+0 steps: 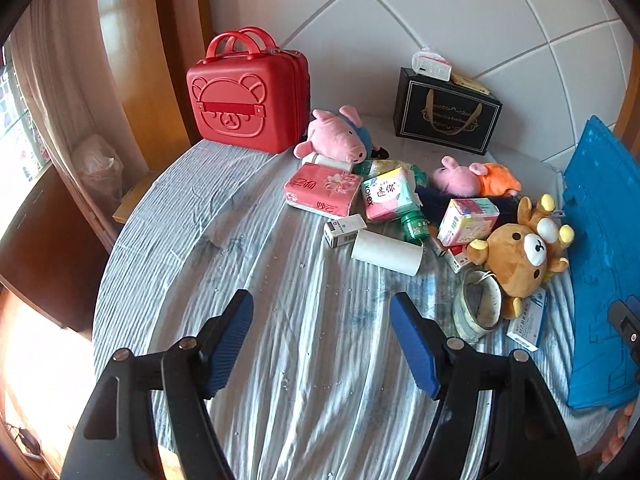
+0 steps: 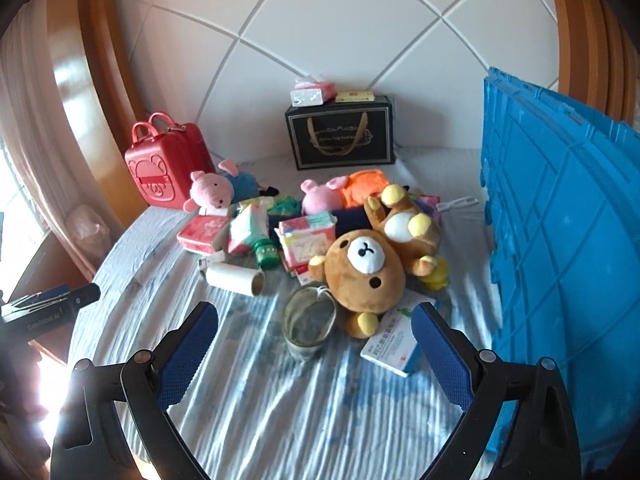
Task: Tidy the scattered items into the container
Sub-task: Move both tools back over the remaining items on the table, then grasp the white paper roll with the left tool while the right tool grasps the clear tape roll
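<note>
While both grippers, left gripper [image 1: 322, 336] and right gripper [image 2: 316, 350], hang apart and empty | toys heaped beside blue crate [image 2: 560, 248] | risk: bear [image 2: 362, 276] snags cup [image 2: 310, 326], tipping it

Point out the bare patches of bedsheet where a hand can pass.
Free: the striped sheet in front of the red case, left of the paper roll; also the near strip before the tape roll. Crowded: the heap around the brown bear, up to the blue crate.
</note>
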